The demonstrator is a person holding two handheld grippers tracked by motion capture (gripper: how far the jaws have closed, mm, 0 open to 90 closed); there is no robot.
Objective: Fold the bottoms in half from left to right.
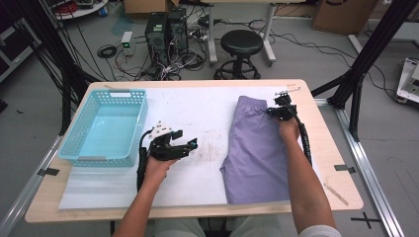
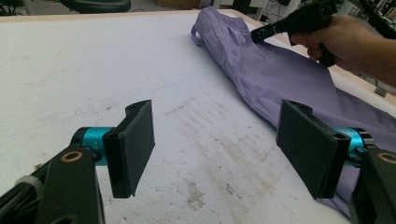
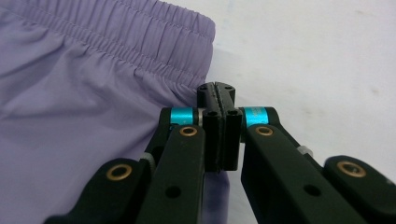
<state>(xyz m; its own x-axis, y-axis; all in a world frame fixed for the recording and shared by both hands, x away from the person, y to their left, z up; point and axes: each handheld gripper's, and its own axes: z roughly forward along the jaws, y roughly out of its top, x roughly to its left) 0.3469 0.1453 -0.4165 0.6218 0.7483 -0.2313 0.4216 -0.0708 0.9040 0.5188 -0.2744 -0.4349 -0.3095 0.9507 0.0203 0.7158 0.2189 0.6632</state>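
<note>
Purple shorts (image 1: 257,148) lie flat on the right half of the white mat, waistband at the far end. My right gripper (image 1: 271,112) is at their far right edge, just below the elastic waistband (image 3: 140,42). Its jaws are shut (image 3: 217,91), pinching the edge of the fabric (image 3: 93,102). In the left gripper view that gripper (image 2: 256,35) touches the shorts (image 2: 280,70) from the right. My left gripper (image 1: 191,144) hovers over the mat's middle, left of the shorts, open with nothing between its pads (image 2: 135,149).
A light blue plastic basket (image 1: 143,116) stands empty at the table's left end. The white mat (image 1: 197,108) covers most of the wooden table (image 1: 341,197). A black stool (image 1: 241,44) and computer towers stand on the floor beyond the far edge.
</note>
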